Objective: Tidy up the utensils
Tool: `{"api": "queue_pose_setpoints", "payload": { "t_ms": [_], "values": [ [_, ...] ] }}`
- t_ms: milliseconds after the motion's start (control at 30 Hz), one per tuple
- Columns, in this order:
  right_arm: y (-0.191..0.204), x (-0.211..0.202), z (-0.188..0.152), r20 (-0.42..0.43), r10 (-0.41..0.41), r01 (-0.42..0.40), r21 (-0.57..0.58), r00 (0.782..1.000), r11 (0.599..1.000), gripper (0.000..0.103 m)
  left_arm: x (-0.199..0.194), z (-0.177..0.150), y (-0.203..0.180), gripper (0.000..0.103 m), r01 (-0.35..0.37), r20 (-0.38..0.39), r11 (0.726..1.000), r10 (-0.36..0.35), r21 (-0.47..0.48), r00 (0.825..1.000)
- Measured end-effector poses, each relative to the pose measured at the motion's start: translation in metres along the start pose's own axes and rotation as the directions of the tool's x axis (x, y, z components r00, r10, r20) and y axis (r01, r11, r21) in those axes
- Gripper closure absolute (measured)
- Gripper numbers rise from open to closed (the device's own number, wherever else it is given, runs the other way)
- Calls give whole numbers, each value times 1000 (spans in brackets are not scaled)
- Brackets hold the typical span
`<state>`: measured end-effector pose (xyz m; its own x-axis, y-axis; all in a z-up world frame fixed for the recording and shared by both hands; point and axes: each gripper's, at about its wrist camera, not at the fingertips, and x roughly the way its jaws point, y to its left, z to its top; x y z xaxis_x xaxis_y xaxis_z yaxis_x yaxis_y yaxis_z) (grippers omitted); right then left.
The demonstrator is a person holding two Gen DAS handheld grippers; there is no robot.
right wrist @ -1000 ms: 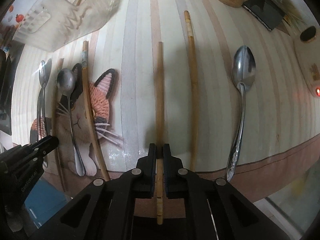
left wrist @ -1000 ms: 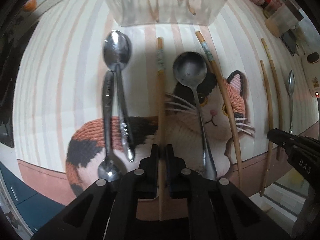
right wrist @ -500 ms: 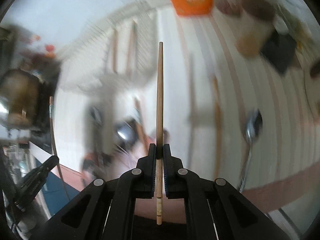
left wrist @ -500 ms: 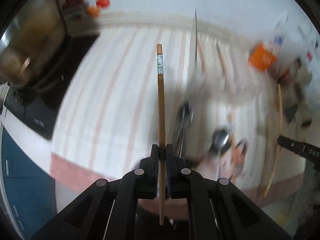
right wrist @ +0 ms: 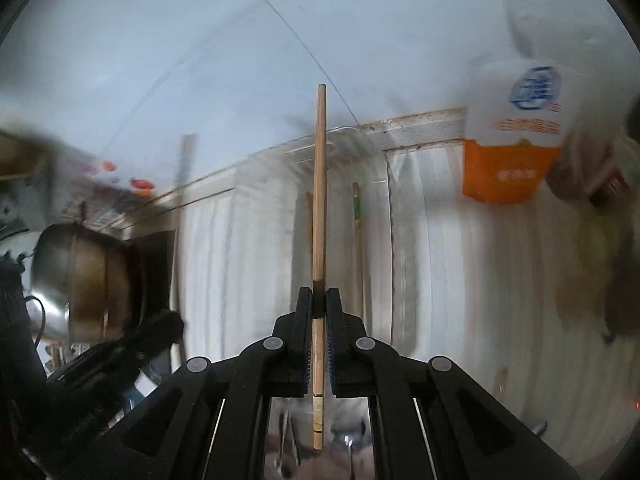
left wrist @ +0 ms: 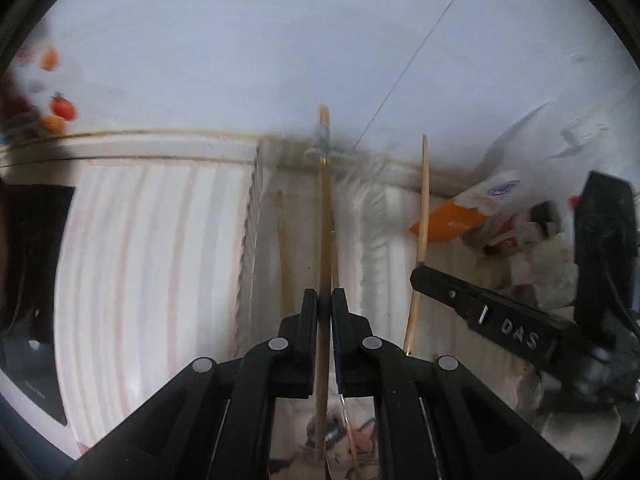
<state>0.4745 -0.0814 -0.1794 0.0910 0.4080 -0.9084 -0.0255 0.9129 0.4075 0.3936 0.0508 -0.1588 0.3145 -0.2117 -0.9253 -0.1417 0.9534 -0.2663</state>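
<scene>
Both tongs are clamped tight on a chopstick each; the left tongs (left wrist: 325, 300) pinch a chopstick with a patterned band (left wrist: 325, 208) near its far tip, and the right tongs (right wrist: 319, 300) grip a plain wooden chopstick (right wrist: 319, 200). Each stick pokes forward over the clear plastic bin (right wrist: 408, 240) on the striped desk (left wrist: 152, 248); two more chopsticks (right wrist: 357, 236) already lie inside it, and the orange-and-white bag (right wrist: 508, 152) sits just beside, all pretty blurry.

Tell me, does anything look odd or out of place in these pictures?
Nothing stands out. Each gripper holds one chopstick straight above the clear plastic bin, where two chopsticks already lie.
</scene>
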Motion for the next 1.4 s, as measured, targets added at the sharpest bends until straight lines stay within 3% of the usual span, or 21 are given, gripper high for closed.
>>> {"api": "queue_pose_setpoints", "payload": {
  "t_ms": [133, 333, 467, 500, 567, 633, 700, 767, 833, 967, 1100, 1200, 1300, 1400],
  "values": [
    [-6, 38, 11, -56, -38, 38, 12, 998, 999, 97, 46, 13, 2, 99, -4, -86, 1000, 5, 8, 996],
    [-12, 67, 11, -132, -65, 65, -3, 989, 998, 96, 60, 10, 1, 96, -16, -129, 1000, 16, 7, 992],
    [-20, 57, 6, -110, -101, 102, 6, 989, 995, 66, 39, 6, 2, 94, -83, -69, 996, 84, 24, 994],
    [-19, 46, 3, -84, -113, 113, -2, 990, 994, 65, 30, 2, 2, 92, -116, -43, 993, 117, 29, 992],
    [-21, 26, -4, -52, -135, 134, -14, 990, 991, 62, 11, -7, 3, 81, -204, 27, 978, 203, 41, 979],
    [-28, 1, -19, -2, -165, 165, -13, 986, 986, 54, -4, -17, 3, 38, -248, 87, 968, 244, 44, 966],
    [-39, -24, -40, 49, -207, 207, -10, 977, 978, 52, -20, -31, 3, 17, -294, 160, 955, 286, 28, 945],
    [-48, -40, -60, 91, -238, 239, 5, 967, 971, 49, -33, -48, 3, 16, -301, 214, 953, 291, 16, 932],
    [-64, -56, -88, 127, -250, 249, 28, 960, 968, 46, -39, -63, 4, 0, -266, 220, 964, 258, 7, 941],
    [-99, -71, -140, 120, -270, 259, 97, 955, 961, 46, -31, -100, -3, 0, -267, 173, 964, 260, 18, 950],
    [-139, -79, -192, 84, -263, 245, 184, 961, 952, 48, -5, -151, -15, 0, -234, 51, 972, 232, 38, 971],
    [-157, -73, -222, 45, -257, 242, 212, 965, 947, 75, 28, -191, -32, 1, -209, -62, 975, 214, 81, 975],
    [-168, -71, -239, 31, -263, 250, 216, 964, 944, 76, 57, -220, -51, 7, -185, -139, 974, 203, 133, 969],
    [-173, -67, -252, 17, -265, 255, 213, 964, 943, 76, 83, -238, -65, 28, -155, -206, 975, 187, 161, 961]
  ]
}}
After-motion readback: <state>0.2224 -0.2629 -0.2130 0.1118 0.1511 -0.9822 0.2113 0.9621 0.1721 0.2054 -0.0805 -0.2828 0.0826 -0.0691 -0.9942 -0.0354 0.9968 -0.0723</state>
